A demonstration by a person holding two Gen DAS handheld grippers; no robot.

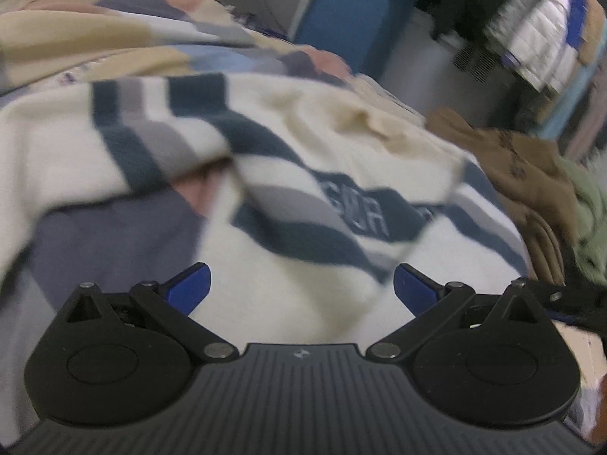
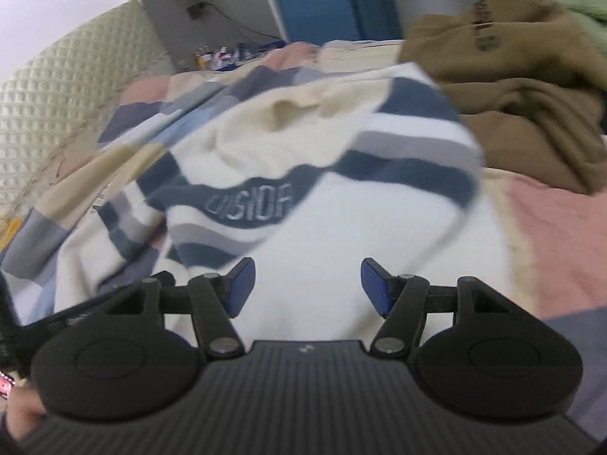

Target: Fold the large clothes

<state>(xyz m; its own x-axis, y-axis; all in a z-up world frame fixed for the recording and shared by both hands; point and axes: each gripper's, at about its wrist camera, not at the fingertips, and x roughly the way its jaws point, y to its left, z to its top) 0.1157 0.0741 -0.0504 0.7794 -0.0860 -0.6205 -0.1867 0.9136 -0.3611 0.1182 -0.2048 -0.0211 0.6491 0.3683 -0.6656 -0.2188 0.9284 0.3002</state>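
A cream sweater (image 1: pixel 288 144) with navy and grey stripes and stitched lettering lies rumpled on a bed; it also shows in the right wrist view (image 2: pixel 303 174). Its sleeves are folded across the body. My left gripper (image 1: pixel 301 284) is open and empty, just above the sweater's plain lower part. My right gripper (image 2: pixel 307 284) is open and empty over the same plain cream part. Both views are blurred.
The bed has a patchwork cover (image 2: pixel 550 220) in pink, beige and grey-blue. A brown garment (image 2: pixel 512 106) and a green one (image 1: pixel 584 212) are heaped to the right. A cream quilted headboard (image 2: pixel 57 106) stands left. A clothes rack (image 1: pixel 538 30) hangs beyond.
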